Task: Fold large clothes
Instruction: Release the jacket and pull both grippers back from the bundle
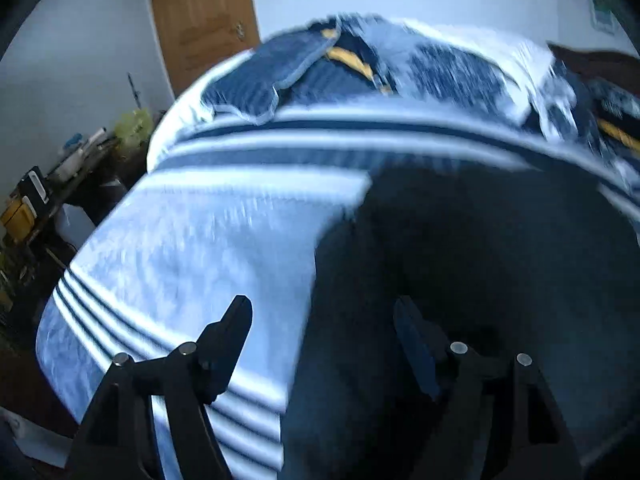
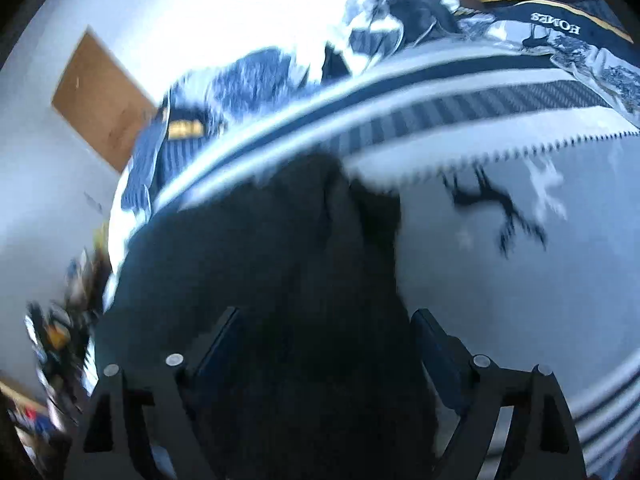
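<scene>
Presently catalogued, item by item:

Bed (image 1: 168, 248): pale bedspread, soft woven look, with dark navy stripes in bands near the foot edge and across the far half; blurred in both views.

Dark garment (image 1: 460, 248): large, matte, black or deep navy cloth lying flat on the bedspread toward the near edge of the bed; broad rounded outline, a lengthwise fold or seam showing in the right wrist view (image 2: 280, 248).

Left gripper (image 1: 322, 320): black angular plastic fingers with metal pins at the joints; jaws stand apart, nothing pinched. One finger is over striped bedspread, the other over the garment's edge.

Right gripper (image 2: 324, 328): same build, dark blue pads; jaws spread wide above the garment, cloth seen between them but not pressed.

Bedding heap (image 1: 360, 64): crumpled blue, white and yellow fabric at the far edge of the bed.

Printed figure (image 2: 496, 208): dark silhouette on the pale spread, right of the garment.

Door (image 1: 200, 16): brown wood, flat panel, beyond the far left corner.

Side table (image 1: 48, 196): cluttered, off the left edge; contents too blurred to tell.
</scene>
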Demonstrator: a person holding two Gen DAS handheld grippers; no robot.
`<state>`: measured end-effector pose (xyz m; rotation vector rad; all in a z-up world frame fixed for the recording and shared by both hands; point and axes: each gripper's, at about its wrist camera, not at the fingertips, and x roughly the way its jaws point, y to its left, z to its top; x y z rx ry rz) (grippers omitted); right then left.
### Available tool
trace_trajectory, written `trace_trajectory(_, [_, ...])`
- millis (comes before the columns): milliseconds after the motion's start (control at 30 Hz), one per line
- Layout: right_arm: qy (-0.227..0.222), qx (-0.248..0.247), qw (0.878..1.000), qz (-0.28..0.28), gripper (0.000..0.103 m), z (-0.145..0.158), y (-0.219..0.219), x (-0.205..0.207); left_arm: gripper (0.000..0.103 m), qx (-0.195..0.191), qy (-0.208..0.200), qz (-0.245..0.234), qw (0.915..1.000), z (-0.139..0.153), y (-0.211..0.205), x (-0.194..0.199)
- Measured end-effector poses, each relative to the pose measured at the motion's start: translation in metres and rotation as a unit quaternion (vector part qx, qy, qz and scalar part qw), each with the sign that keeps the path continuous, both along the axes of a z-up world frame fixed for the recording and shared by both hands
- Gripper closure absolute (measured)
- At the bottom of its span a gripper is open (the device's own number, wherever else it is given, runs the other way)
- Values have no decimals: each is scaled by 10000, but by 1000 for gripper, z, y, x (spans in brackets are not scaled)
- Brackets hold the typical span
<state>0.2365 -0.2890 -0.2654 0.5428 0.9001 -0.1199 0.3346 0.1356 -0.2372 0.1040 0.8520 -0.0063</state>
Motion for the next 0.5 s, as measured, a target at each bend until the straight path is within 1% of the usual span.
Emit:
trace_trajectory(33, [118,97,9999,17,17,-5,3,-4,29,-36,106,28,9999,-9,2,-12])
trace_trajectory(67, [143,114,9998,54,18,-5,5,-3,29,-70,228,70,9997,-11,2,-14])
trace_trajectory(100, [71,-9,10000,38,18,-2,7,-3,29,-118,152,68,9998,-5,4,-21])
trace_trajectory(133, [84,-136,9998,65,18,-4,9,0,29,-182,-67,137,9997,0,6,-27])
trace_trajectory(167, [181,-218,9996,96,24,-7,9,5,29,-163,-269,212,9993,3,7,-31])
trace_trajectory(200, [295,-193,9993,123,30,-12,10,7,29,-124,-231,215,9994,0,8,-28])
trace_trajectory(267, [406,-184,9989,166,44,-15,8,-1,29,-217,14,182,9996,-6,13,-25])
trace_trajectory(300, [402,-250,9988,135,46,-14,8,-5,29,-149,143,163,9997,-10,14,-21])
trace_trajectory(367, [372,-214,9991,71,52,-12,6,-14,29,156,302,79,9994,-18,11,-24])
trace_trajectory(400, [415,-174,9990,59,53,-14,8,-18,29,280,341,31,9990,-22,10,-26])
trace_trajectory(433, [485,-146,9987,62,55,-17,8,-23,29,356,369,-14,9987,-24,10,-28])
trace_trajectory(500, [579,-159,9982,63,55,-20,11,-32,29,378,376,-105,9985,-26,15,-37])
